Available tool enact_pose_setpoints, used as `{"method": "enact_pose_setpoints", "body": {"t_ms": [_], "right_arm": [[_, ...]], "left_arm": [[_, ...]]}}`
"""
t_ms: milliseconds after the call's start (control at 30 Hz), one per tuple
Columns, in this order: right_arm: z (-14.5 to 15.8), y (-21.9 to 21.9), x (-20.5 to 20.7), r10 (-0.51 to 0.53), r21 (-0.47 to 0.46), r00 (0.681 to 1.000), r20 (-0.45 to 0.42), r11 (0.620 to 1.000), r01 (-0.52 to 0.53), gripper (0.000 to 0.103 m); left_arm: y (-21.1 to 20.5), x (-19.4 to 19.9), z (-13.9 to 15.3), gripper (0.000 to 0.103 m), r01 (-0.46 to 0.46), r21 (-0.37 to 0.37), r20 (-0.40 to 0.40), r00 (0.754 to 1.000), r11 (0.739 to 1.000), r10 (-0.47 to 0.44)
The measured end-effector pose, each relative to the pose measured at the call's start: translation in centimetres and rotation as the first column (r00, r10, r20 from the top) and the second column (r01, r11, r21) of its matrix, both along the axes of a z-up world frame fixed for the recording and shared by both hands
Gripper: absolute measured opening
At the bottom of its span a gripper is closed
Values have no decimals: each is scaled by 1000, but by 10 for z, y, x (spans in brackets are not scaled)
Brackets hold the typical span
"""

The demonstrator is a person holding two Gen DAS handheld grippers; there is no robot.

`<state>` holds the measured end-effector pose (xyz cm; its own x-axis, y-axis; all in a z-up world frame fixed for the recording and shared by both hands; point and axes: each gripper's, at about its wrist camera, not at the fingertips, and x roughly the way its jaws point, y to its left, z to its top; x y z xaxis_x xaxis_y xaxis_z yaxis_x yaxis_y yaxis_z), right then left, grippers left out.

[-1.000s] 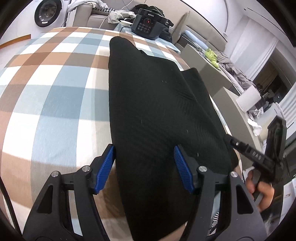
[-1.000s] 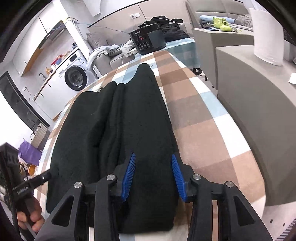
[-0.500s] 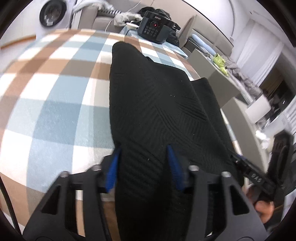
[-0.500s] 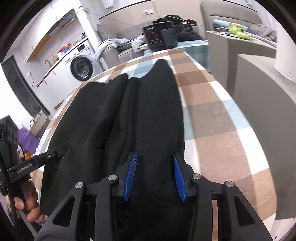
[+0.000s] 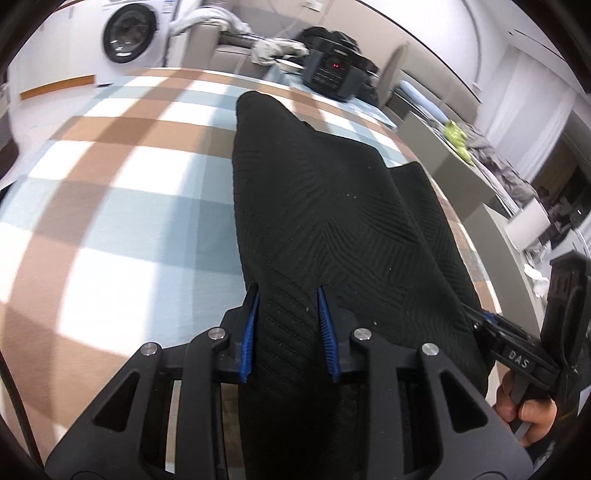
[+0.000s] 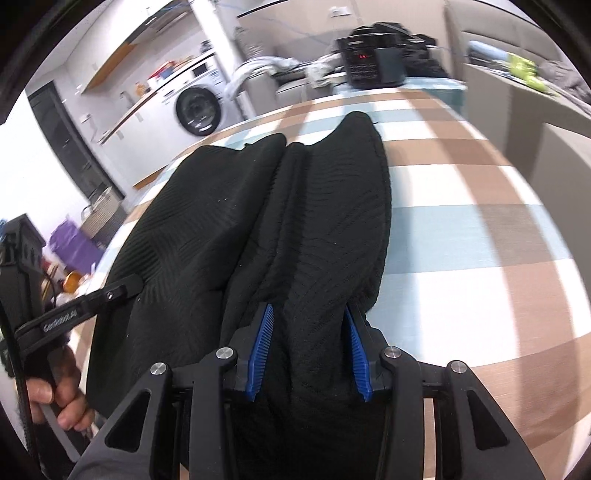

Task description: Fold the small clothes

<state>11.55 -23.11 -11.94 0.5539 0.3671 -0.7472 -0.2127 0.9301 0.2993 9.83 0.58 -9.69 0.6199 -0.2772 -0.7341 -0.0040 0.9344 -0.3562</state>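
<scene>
A black ribbed knit garment (image 5: 317, 206) lies lengthwise on the checked tablecloth (image 5: 110, 192), its near end bunched and lifted. My left gripper (image 5: 288, 295) is shut on the near left edge of the garment, cloth filling the gap between the blue pads (image 5: 248, 332). My right gripper (image 6: 308, 314) is shut on the near right edge of the same garment (image 6: 295, 221), cloth between its pads (image 6: 260, 350). Each gripper shows at the edge of the other's view, the right one (image 5: 517, 358) and the left one (image 6: 74, 310).
A black appliance with a red display (image 5: 332, 74) stands at the table's far end. A washing machine (image 5: 125, 33) and sofa with laundry are behind. Grey cabinets (image 5: 461, 177) stand to the right of the table (image 6: 480, 229).
The left gripper's fingers have closed in from wide apart onto the garment edge. Both grippers have lifted and pulled the near end, and the garment has bunched narrower.
</scene>
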Motion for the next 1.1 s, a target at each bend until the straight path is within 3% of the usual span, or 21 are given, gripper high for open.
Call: {"method": "enact_pose_setpoints", "body": {"t_ms": [133, 233, 300, 433, 633, 733, 833, 900, 1100], "right_arm": [[10, 15, -11, 74, -35, 996, 58, 997, -72, 41], [3, 5, -8, 36, -113, 999, 3, 993, -36, 41], [4, -13, -8, 14, -63, 1000, -19, 998, -15, 41], [23, -34, -17, 1, 30, 1000, 15, 1000, -2, 41], [30, -12, -37, 174, 163, 985, 21, 971, -175, 41], [15, 4, -43, 208, 141, 978, -22, 969, -203, 39], [4, 6, -48, 211, 81, 977, -45, 975, -207, 20], [1, 1, -51, 205, 73, 977, -65, 977, -200, 19], [-7, -10, -61, 202, 209, 972, -117, 962, -175, 22]], "left_arm": [[32, -11, 1, 32, -40, -10, 4, 999, 999, 40], [44, -16, 3, 32, -46, -22, 12, 999, 999, 47], [46, -19, 6, 33, -51, -20, 21, 998, 999, 51], [49, -25, 10, 35, -61, -24, 25, 998, 998, 62], [46, -39, 22, 44, -68, -46, 55, 996, 997, 71], [41, -49, 28, 45, -52, -42, 67, 996, 998, 55], [31, -59, 33, 46, -20, -40, 78, 997, 999, 23], [23, -65, 35, 46, 1, -33, 80, 997, 999, 1], [-5, -81, 32, 49, 91, -31, 73, 993, 995, -88]]}}
